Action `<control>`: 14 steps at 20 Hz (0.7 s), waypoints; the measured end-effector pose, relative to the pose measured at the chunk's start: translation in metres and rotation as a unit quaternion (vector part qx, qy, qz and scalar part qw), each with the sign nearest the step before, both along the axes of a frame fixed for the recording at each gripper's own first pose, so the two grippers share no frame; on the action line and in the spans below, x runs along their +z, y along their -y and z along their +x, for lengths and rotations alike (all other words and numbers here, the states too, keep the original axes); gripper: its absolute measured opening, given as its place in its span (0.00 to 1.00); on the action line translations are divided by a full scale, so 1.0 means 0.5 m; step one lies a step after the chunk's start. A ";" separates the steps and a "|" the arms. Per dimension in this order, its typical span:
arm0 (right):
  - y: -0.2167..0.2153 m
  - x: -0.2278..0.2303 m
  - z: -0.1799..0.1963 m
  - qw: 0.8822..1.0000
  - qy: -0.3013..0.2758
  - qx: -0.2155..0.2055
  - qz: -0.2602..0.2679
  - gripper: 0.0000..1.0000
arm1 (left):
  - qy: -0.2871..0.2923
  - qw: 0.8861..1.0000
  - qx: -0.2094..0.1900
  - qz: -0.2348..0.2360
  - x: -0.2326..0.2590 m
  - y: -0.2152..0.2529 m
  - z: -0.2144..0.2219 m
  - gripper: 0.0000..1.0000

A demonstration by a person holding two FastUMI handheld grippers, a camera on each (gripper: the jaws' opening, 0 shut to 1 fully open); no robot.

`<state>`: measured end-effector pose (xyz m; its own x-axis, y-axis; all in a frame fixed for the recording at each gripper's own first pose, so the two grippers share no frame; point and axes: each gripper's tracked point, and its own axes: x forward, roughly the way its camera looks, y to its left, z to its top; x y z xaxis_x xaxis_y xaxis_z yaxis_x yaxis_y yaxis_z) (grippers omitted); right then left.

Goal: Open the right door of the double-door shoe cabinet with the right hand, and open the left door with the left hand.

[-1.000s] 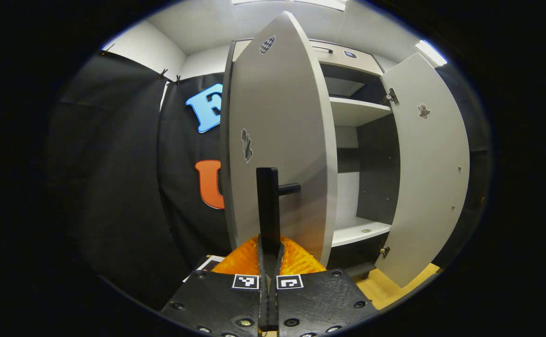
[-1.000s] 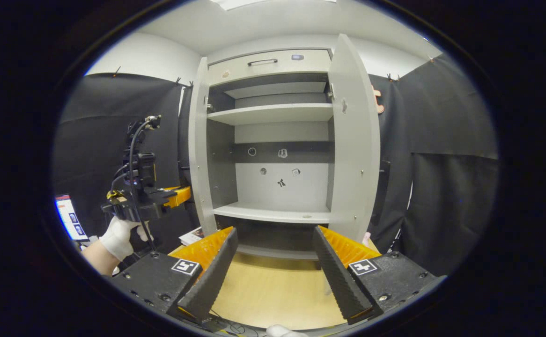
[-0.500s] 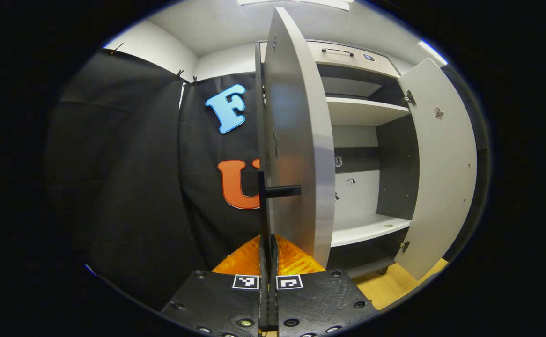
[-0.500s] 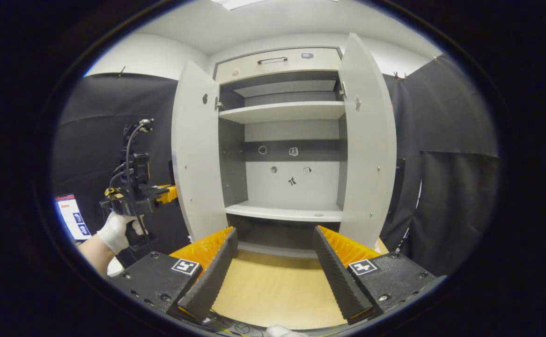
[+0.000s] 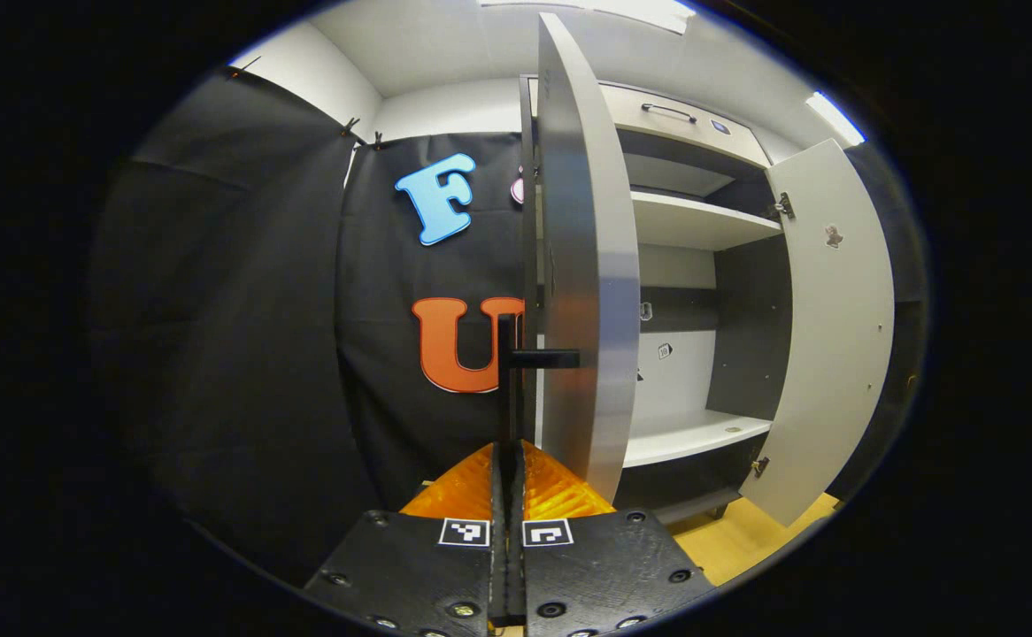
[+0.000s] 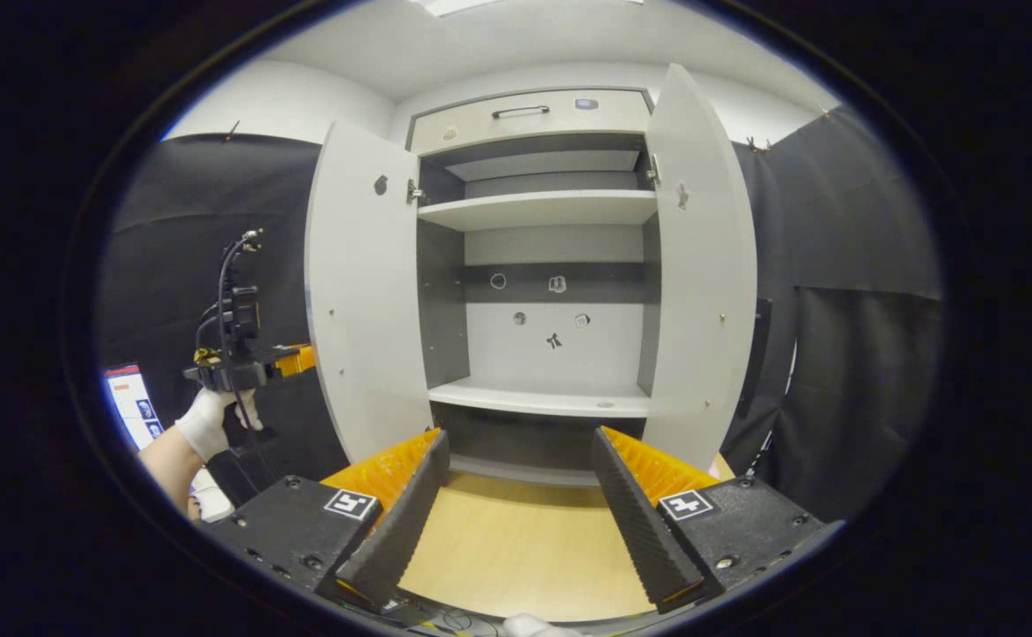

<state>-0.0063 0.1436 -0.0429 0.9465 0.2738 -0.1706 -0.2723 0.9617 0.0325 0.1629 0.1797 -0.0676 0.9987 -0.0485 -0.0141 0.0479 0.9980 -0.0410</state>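
left tongs (image 5: 507, 460) clenched on the black handle (image 5: 509, 389) of the left door (image 5: 587, 265), swung wide open, right tongs (image 6: 516, 495) released, well apart from the open right door (image 6: 702, 283), shoe cabinet (image 6: 542, 203) shelves bare

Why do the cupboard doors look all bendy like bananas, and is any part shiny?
In the left gripper view the fisheye lens bows the grey left door, and a soft glare band runs down its edge. In the right gripper view the grey right door curves outward the same way; the white shelf is evenly lit and everything looks sharp.
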 end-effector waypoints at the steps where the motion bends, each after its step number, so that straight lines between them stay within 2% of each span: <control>1: -0.002 0.001 -0.001 1.000 0.001 0.001 0.000 1.00 | -0.002 1.000 -0.002 0.004 -0.001 0.000 -0.001 0.00; 2: -0.004 0.001 -0.002 1.000 0.001 0.001 -0.002 1.00 | -0.002 1.000 -0.001 0.005 0.000 0.000 -0.002 0.08; 3: -0.006 0.003 -0.003 1.000 0.002 0.002 -0.002 1.00 | -0.004 1.000 -0.001 0.005 -0.002 -0.002 -0.005 0.00; 7: -0.006 0.004 -0.004 1.000 0.003 0.001 -0.001 1.00 | -0.013 1.000 0.018 0.017 -0.008 -0.014 -0.021 0.01; 9: -0.005 0.004 -0.006 1.000 0.003 0.002 -0.001 1.00 | -0.018 0.999 0.025 0.038 -0.019 -0.018 -0.045 0.05; 10: -0.004 0.002 -0.006 1.000 0.003 0.002 -0.001 1.00 | -0.022 0.998 0.030 0.045 -0.027 -0.024 -0.057 0.18; 11: -0.004 0.002 -0.005 1.000 0.003 0.002 0.001 1.00 | -0.027 0.998 0.039 0.047 -0.037 -0.035 -0.074 0.18; 14: -0.004 0.001 -0.005 1.000 0.006 0.003 0.001 1.00 | -0.031 0.997 0.056 0.038 -0.055 -0.058 -0.104 0.74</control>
